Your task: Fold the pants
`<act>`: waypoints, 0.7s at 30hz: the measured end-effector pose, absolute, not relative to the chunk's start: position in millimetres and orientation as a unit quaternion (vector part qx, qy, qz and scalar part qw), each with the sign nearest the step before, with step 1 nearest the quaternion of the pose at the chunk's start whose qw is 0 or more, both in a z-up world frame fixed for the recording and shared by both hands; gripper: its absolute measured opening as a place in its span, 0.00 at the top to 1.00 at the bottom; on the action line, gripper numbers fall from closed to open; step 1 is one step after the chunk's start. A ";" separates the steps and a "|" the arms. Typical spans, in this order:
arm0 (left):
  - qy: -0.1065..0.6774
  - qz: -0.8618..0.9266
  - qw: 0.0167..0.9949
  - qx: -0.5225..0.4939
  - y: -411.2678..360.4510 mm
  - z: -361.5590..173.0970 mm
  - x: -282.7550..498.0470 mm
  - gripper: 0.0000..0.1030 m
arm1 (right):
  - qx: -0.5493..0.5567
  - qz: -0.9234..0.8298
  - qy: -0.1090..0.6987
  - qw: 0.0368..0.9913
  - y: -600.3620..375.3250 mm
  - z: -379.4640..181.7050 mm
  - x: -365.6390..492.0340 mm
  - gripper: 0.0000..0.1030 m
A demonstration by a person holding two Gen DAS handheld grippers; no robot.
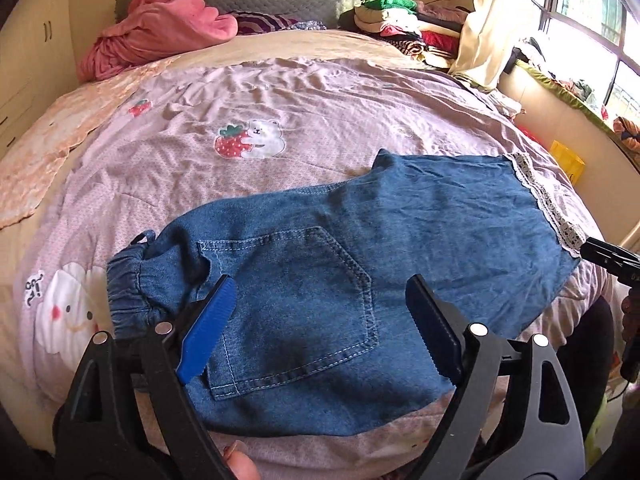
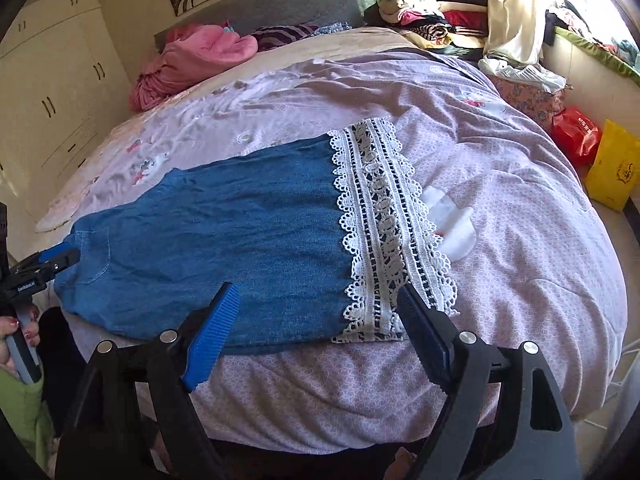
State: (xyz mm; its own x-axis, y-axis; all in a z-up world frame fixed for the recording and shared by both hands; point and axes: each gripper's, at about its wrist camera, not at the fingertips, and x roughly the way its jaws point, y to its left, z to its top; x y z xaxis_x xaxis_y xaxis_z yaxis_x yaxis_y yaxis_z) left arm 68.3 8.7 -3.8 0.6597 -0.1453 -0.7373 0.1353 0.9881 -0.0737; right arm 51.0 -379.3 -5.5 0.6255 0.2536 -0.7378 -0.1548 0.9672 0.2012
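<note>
Denim pants (image 1: 360,248) are lying flat across the near part of a bed (image 1: 280,92), folded lengthwise, with the waistband toward the left and the lace hem toward the right. The left wrist view is showing the elastic waistband (image 1: 128,288) and a back pocket (image 1: 296,304), which the right view is catching only at its far left edge. The right wrist view is showing the broad white lace hem (image 2: 384,232) in full, where the left view is giving just a thin strip. The left gripper (image 1: 320,328) is hovering over the pocket with its jaws spread wide and nothing between the pads. The right gripper (image 2: 316,336) is hovering at the hem's near corner, jaws likewise wide and holding nothing. A lilac quilt (image 2: 520,240) with strawberry and bear patches is covering the bed. A pink blanket (image 1: 160,32) is sitting bunched by the headboard, and a clothes pile (image 2: 424,12) is standing at the far right corner. Open quilt is stretching beyond the pants and to their right.
</note>
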 end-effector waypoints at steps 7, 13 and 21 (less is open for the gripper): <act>0.391 -0.096 0.915 0.006 -10.3 16.5 64.6 0.20 | 0.068 0.106 0.403 0.906 -390.5 6.6 41.5 0.15; 0.386 -0.115 0.915 0.023 -31.5 26.4 66.7 0.17 | 0.075 0.101 0.394 0.910 -396.8 11.2 36.4 0.13; 0.376 -0.147 0.913 0.054 -69.8 37.1 77.0 0.13 | 0.088 0.089 0.389 0.913 -413.2 10.6 28.4 0.12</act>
State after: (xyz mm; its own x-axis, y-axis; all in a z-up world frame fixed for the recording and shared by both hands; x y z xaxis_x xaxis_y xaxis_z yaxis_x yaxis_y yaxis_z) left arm 77.0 -69.8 37.1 0.6736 -0.2278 -0.7031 0.3091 0.9510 -0.0120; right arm 28.4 -413.2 10.6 0.6810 0.2304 -0.6951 -0.0937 0.9688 0.2293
